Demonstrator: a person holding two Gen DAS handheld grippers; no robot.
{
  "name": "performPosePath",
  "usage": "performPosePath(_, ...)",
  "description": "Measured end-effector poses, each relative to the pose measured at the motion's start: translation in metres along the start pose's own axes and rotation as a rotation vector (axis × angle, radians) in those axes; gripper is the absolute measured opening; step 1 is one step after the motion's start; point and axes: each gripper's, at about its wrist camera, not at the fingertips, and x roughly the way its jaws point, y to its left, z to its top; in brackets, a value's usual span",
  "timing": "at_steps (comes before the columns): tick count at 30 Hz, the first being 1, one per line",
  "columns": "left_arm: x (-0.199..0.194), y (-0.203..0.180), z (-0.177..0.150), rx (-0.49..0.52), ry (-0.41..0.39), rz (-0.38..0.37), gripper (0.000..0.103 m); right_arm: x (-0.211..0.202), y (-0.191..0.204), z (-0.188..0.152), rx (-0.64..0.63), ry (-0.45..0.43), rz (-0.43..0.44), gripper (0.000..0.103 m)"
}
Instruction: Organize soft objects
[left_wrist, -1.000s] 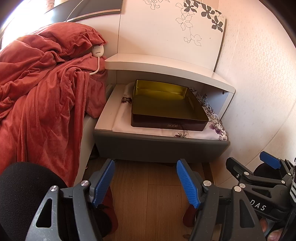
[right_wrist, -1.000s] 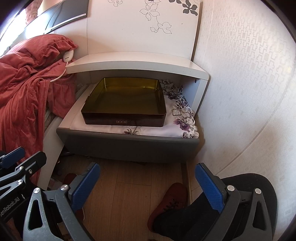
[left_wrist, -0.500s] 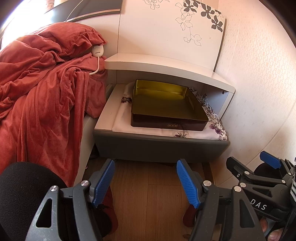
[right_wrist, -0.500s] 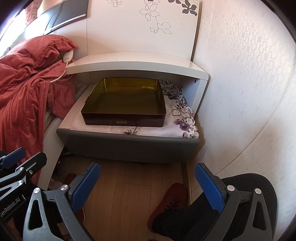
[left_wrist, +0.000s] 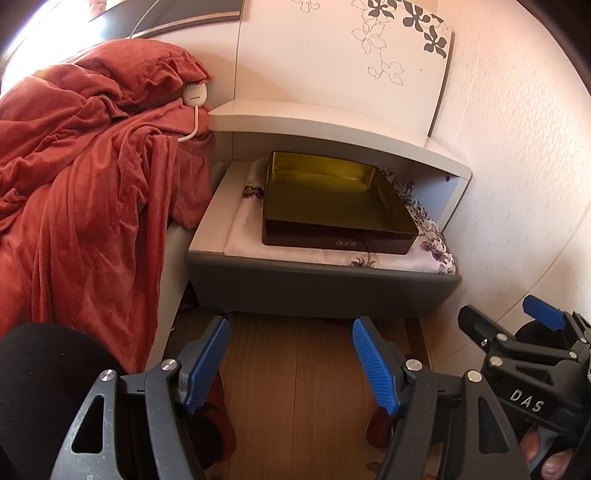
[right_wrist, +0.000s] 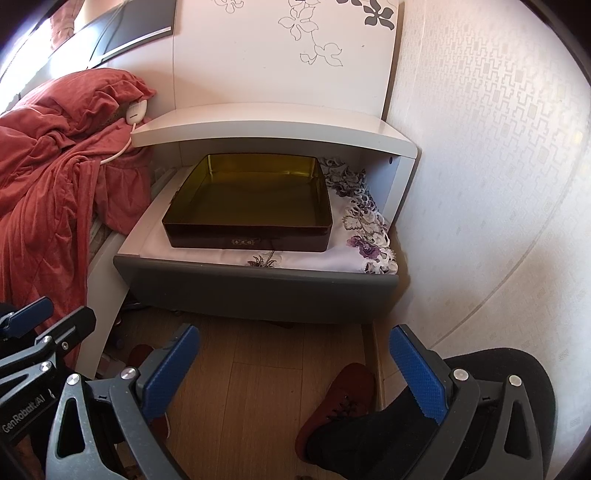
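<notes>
Both the left claw (left_wrist: 290, 363) and right claw (right_wrist: 293, 373) hang spread apart and empty above the floor, poised to begin; the rumpled red velvet blanket (left_wrist: 85, 206) waits at nine o'clock.

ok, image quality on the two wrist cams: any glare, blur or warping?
Left wrist: blown-out glare at top left above the blanket; fisheye bends the wall and darkens the corners; tin sharp. Right wrist: milder glare at top left; same barrel warp, wall seam curved; tin and cloth in focus; no motion blur in either.
</notes>
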Motion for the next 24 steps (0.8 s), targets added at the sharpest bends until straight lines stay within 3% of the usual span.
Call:
performPosePath(6,0.016,0.015,0.004,-0.073,0.081,-0.019,0.071,0.013,0.003,0.007,-0.039,0.064,0.050,0.103)
performPosePath(9,0.037,0.030,0.011,-0.134,0.170,-0.022,0.071,0.041,0.017,0.013,-0.154,0.177,0.125,0.103)
performPosePath(13,0.069,0.052,0.025,-0.197,0.271,0.024,0.070,0.085,0.051,0.008,-0.431,0.329,0.162,0.103)
performPosePath(17,0.099,0.067,0.040,-0.215,0.341,0.078,0.070,0.130,0.087,-0.012,-0.748,0.378,0.070,0.103)
performPosePath(24,0.158,0.082,0.033,-0.313,0.484,0.118,0.070,0.203,0.100,-0.042,-1.057,0.371,-0.107,0.103)
